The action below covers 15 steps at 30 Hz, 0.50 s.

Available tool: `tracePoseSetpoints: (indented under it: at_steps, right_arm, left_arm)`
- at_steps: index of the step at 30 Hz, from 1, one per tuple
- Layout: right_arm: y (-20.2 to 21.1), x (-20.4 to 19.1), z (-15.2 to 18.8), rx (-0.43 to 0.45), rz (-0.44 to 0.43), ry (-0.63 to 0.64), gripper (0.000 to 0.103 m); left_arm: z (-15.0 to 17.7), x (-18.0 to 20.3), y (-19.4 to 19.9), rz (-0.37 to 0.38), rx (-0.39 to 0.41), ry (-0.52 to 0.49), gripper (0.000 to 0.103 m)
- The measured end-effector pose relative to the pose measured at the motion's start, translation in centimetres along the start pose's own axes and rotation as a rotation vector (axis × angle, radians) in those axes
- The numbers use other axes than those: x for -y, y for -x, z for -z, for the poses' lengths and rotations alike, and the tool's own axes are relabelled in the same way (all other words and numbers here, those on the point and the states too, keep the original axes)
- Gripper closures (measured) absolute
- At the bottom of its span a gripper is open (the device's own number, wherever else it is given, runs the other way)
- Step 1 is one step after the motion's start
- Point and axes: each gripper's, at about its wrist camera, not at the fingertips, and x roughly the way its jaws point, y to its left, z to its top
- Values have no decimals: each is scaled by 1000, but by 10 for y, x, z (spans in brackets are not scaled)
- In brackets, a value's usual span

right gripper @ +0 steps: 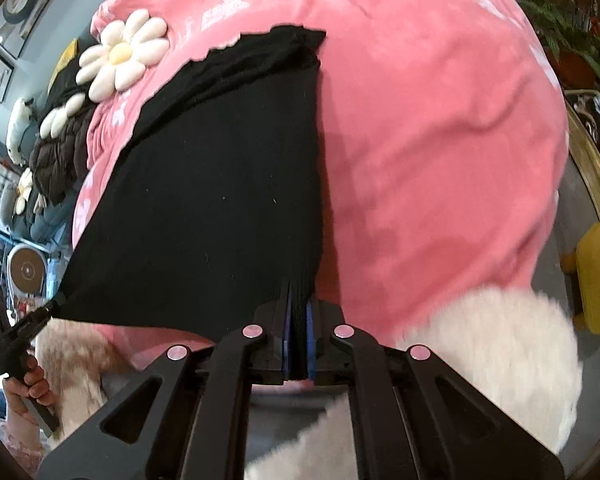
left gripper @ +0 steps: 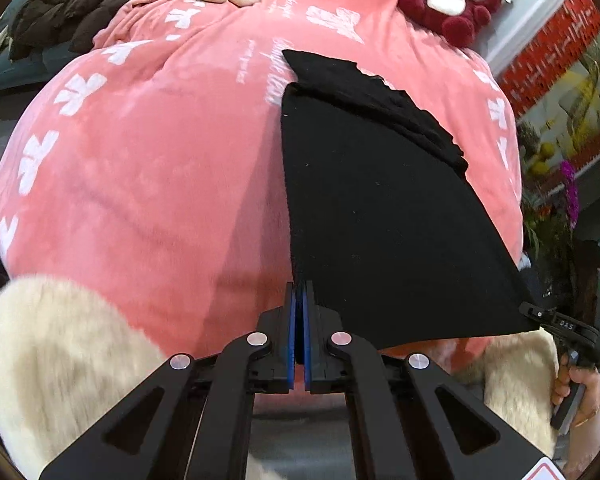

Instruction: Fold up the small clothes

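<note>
Left gripper [left gripper: 299, 300] is clamped on one near corner of the black garment [left gripper: 380, 220]; right gripper [right gripper: 299, 308] pinches the other near corner. The cloth stretches ahead of both fingertips, its far end resting on the pink blanket [left gripper: 140, 180]. Risk: uneven pulling would likely slip a shallow-held corner or skew the fold.

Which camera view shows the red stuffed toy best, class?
The left wrist view. There the stuffed toy sits whole on the pink blanket, beyond the black cloth. The right wrist view does not show it at all.
</note>
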Motion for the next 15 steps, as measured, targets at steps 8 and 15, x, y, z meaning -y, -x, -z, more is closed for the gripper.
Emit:
tracePoseSetpoints:
  at_steps: [8, 15]
  right_arm:
    - [-10, 1, 10, -64, 124, -6, 96]
    - [35, -13, -10, 182, 212, 35, 92]
  left_arm:
    - [24, 15, -9, -165, -103, -40, 100]
    - [0, 35, 4, -276, 11, -113, 56]
